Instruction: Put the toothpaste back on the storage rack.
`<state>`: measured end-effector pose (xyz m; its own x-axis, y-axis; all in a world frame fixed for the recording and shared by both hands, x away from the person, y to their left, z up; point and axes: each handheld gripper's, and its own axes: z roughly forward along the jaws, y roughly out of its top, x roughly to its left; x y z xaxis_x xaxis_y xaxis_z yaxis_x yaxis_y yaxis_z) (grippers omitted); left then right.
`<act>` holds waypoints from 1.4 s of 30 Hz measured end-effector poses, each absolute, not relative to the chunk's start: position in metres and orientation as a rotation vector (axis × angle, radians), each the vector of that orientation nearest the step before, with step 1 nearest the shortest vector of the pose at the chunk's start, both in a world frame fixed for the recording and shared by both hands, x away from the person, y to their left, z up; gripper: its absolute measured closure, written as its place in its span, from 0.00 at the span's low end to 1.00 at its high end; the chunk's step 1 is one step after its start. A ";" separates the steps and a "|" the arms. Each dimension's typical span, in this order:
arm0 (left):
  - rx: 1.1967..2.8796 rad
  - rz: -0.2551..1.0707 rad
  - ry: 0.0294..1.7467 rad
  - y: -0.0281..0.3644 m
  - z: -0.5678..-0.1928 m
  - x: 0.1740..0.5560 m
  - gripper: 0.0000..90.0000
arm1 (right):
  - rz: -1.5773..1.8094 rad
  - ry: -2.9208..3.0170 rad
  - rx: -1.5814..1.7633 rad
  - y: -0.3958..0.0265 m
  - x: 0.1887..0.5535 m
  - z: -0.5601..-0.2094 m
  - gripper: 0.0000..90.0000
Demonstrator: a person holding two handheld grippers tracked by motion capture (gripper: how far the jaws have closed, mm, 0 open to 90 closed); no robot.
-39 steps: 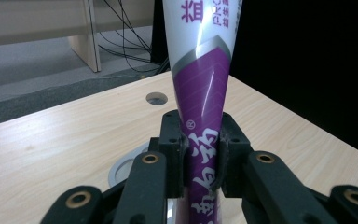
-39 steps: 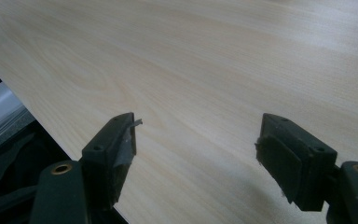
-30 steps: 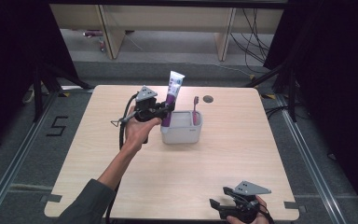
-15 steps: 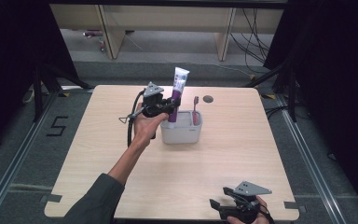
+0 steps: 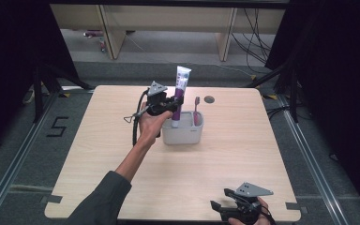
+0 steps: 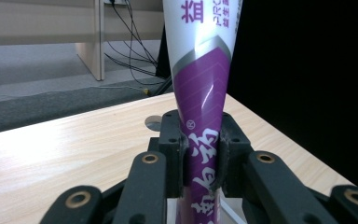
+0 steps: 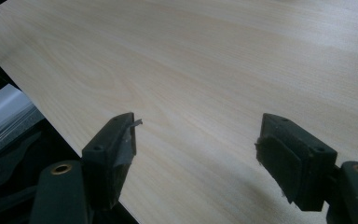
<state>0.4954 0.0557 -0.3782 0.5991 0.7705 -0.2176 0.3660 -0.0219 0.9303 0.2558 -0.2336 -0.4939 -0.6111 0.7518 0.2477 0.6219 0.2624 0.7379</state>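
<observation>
While the left gripper point(image 5: 172, 105) pinches the toothpaste tube point(image 5: 180, 93) upright over the white holder point(image 5: 183, 133), the right gripper point(image 5: 218, 209) rests at five o'clock, jaws spread.

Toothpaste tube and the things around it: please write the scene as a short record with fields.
held thing: toothpaste tube, upright, white top, purple lower part
holder: left gripper, shut on the tube
below it: grey box
in the box: pink toothbrush, upright
right gripper: open, holding nothing, at the near edge
surface: wooden table
</observation>
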 end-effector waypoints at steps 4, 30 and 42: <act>1.635 0.442 0.971 0.055 -0.382 0.499 0.84 | 1.274 2.371 1.302 -0.234 0.256 -0.494 0.32; 1.615 0.427 0.997 0.041 -0.396 0.508 0.83 | 1.275 2.377 1.285 -0.234 0.256 -0.494 0.32; 1.643 0.437 1.002 0.039 -0.408 0.508 0.83 | 1.272 2.384 1.263 -0.235 0.257 -0.494 0.32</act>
